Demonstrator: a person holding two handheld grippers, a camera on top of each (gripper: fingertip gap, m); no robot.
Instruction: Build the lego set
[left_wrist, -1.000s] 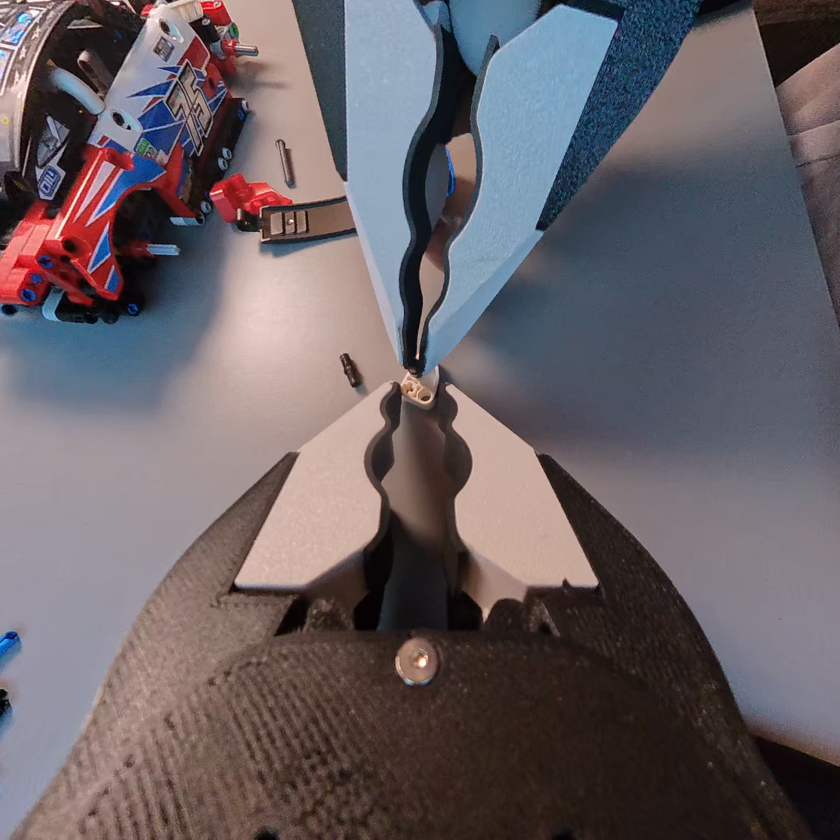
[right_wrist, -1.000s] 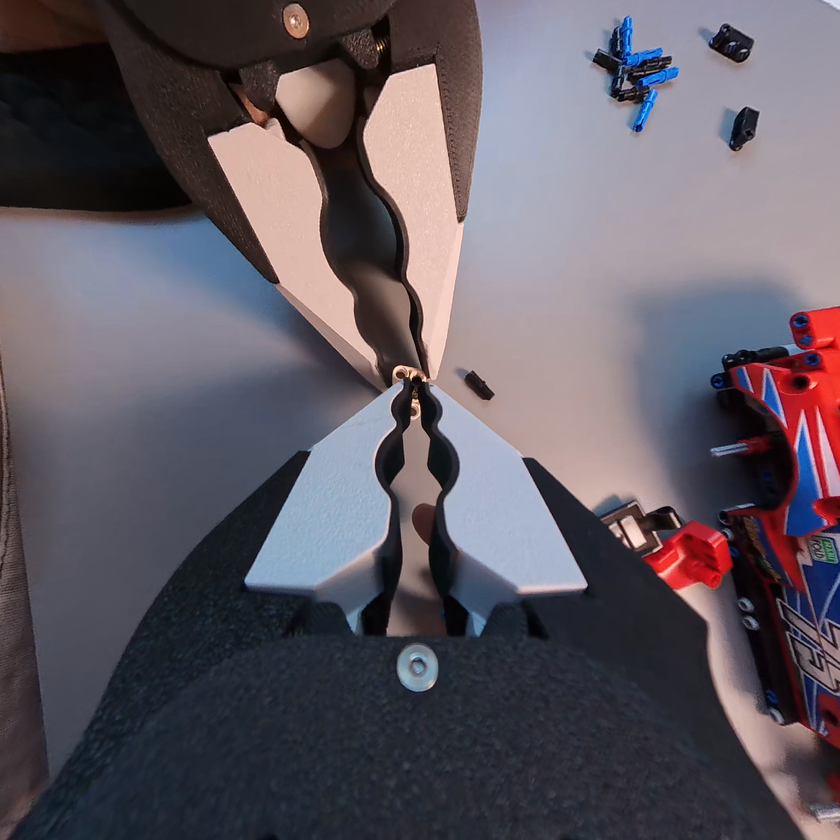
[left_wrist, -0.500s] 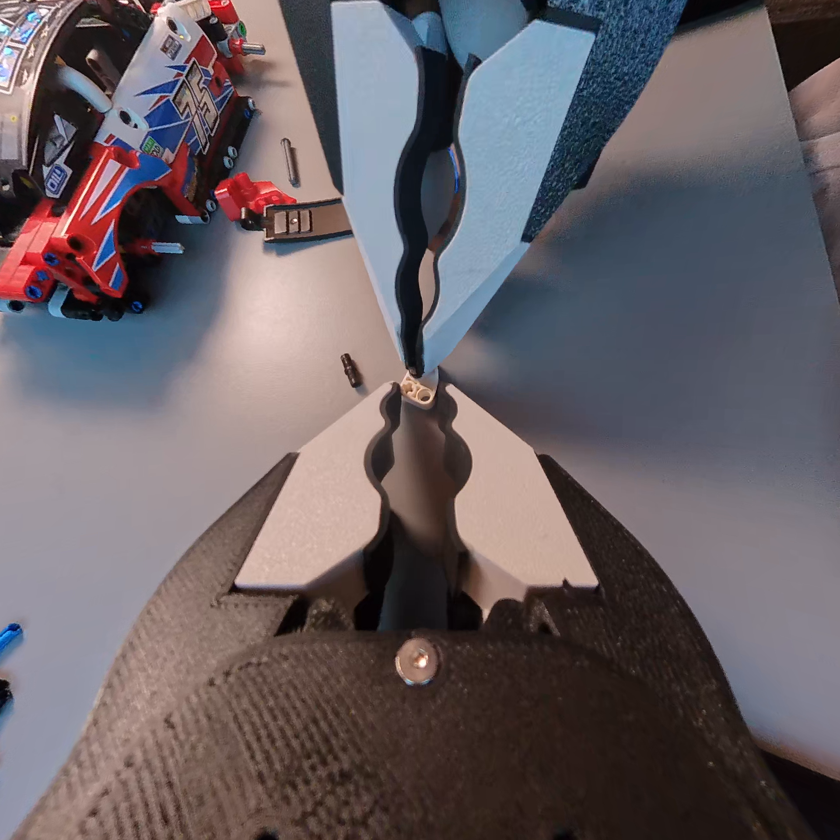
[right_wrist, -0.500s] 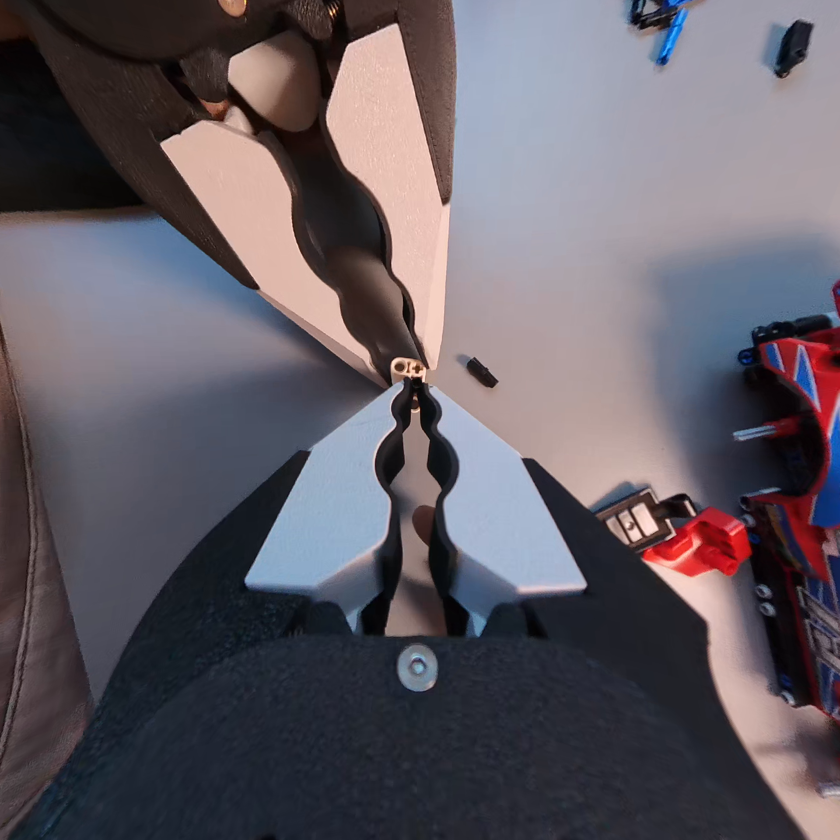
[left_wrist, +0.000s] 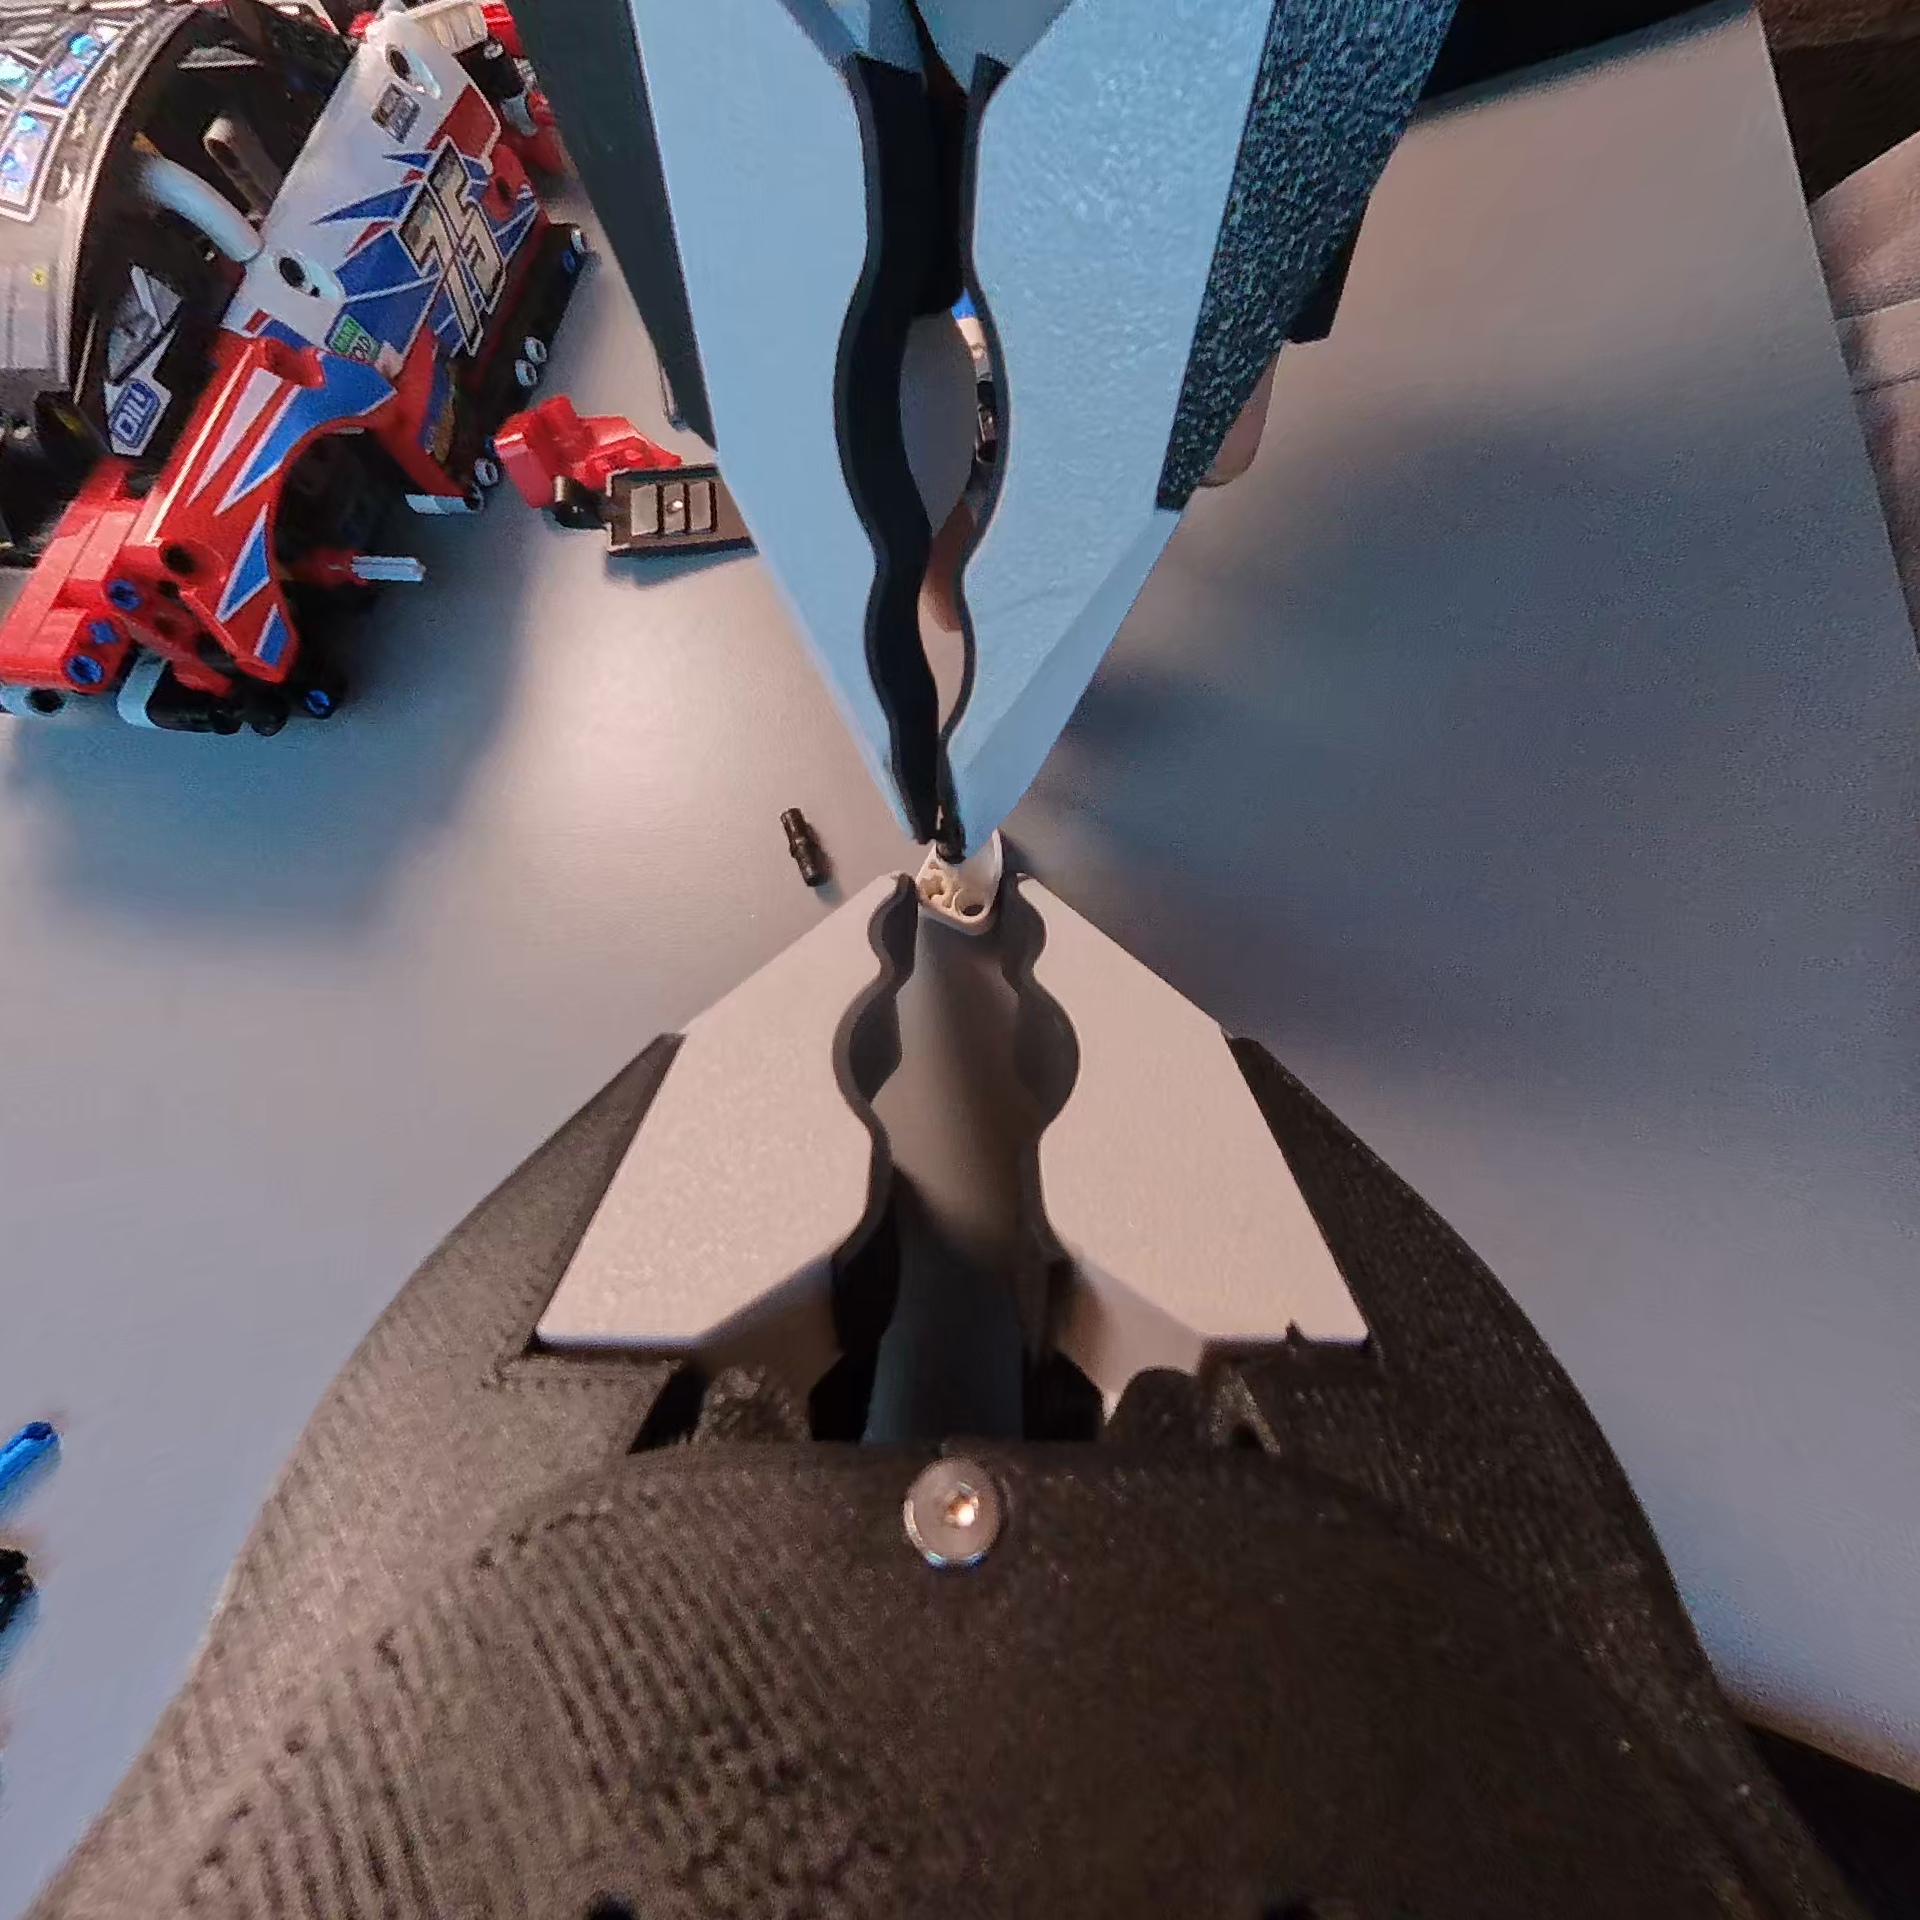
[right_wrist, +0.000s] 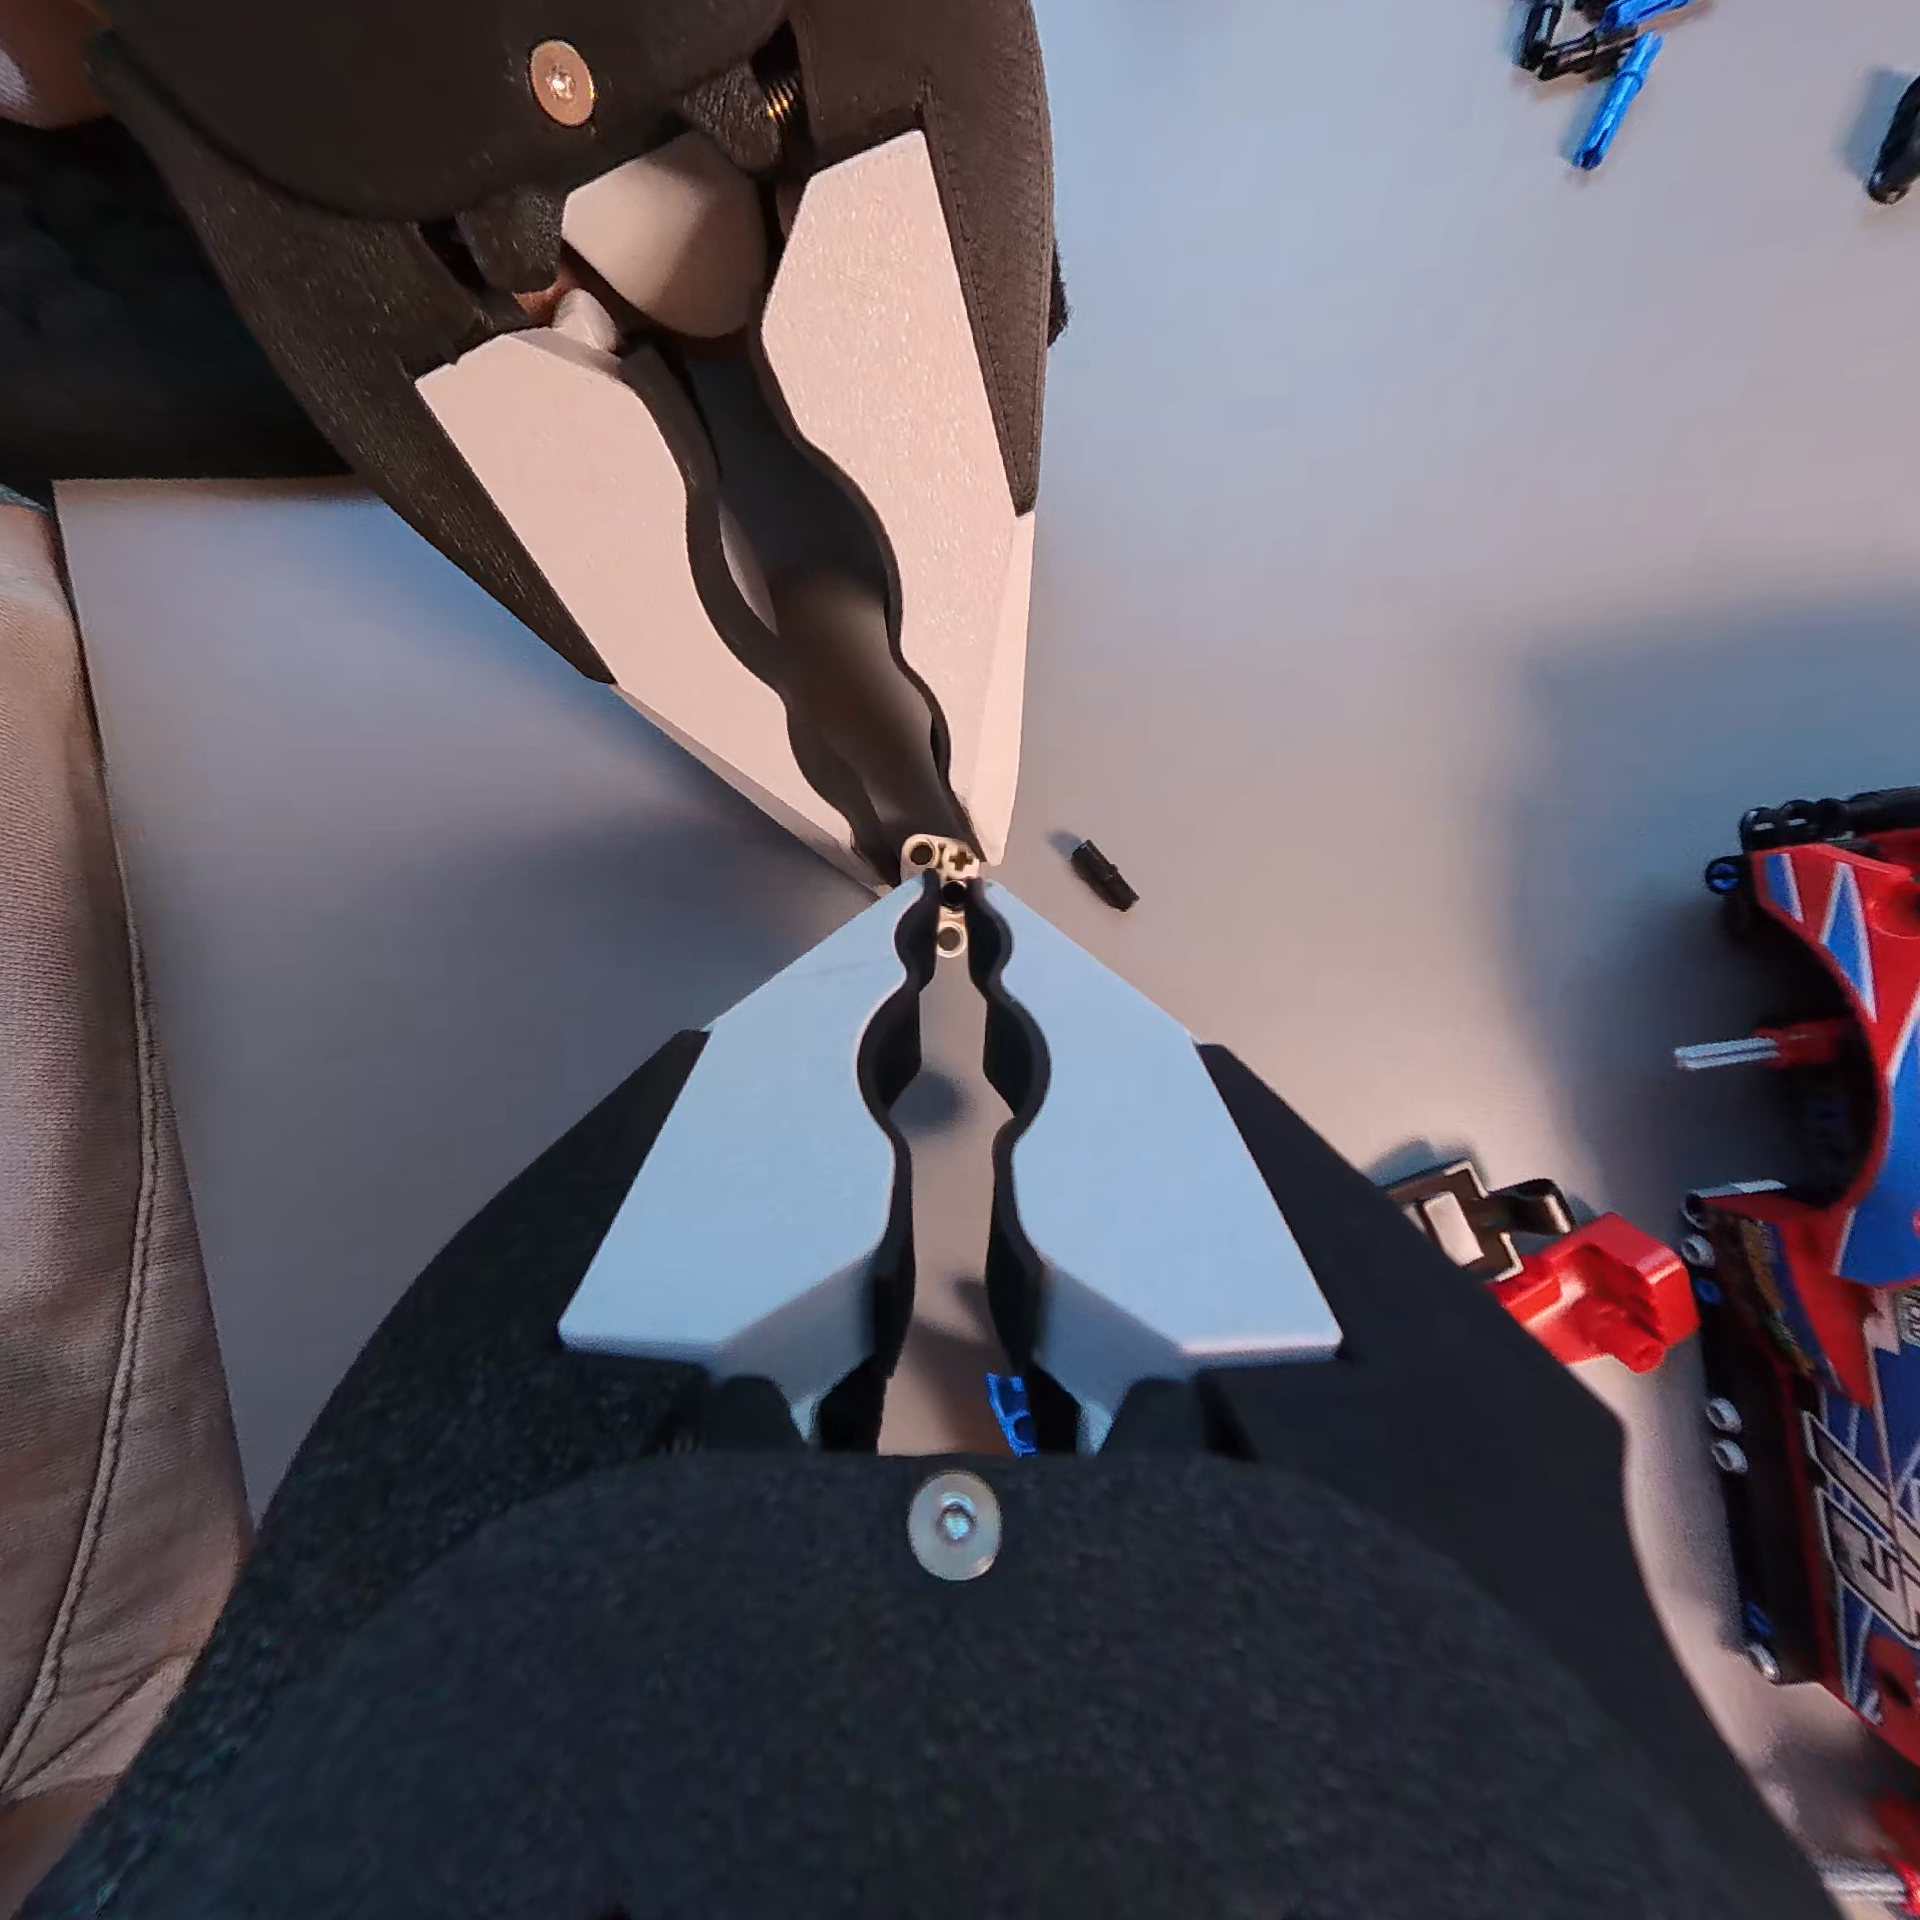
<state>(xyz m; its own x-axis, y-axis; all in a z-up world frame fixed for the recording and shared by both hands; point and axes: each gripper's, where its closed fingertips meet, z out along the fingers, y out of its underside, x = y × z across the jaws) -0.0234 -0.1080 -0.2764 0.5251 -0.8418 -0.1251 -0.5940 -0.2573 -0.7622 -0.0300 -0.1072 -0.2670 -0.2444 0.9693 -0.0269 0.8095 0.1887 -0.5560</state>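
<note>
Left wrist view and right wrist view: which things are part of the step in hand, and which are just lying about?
In use:
- small light grey lego connector in left gripper
- small black pin in right gripper, tip at the connector

Lying about:
- loose black pin on grey table
- red, white and blue lego car
- red and black sub-assembly
- blue and black pins

Each tool is built the same way. The left gripper (left_wrist: 958, 883) has a rough black body with a woven look, like thick cloth, and one shiny silver screw (left_wrist: 954, 1510) sits in the middle of it. Two flat grey fingers (left_wrist: 727, 1164) stick out in front, shaped like pointy wedges. Their inner edges are black and wavy (a bit like a row of little bumps). The right gripper (right_wrist: 951, 894) has the same black body, grey fingers (right_wrist: 1153, 1195) and silver screw (right_wrist: 954, 1525).
</note>
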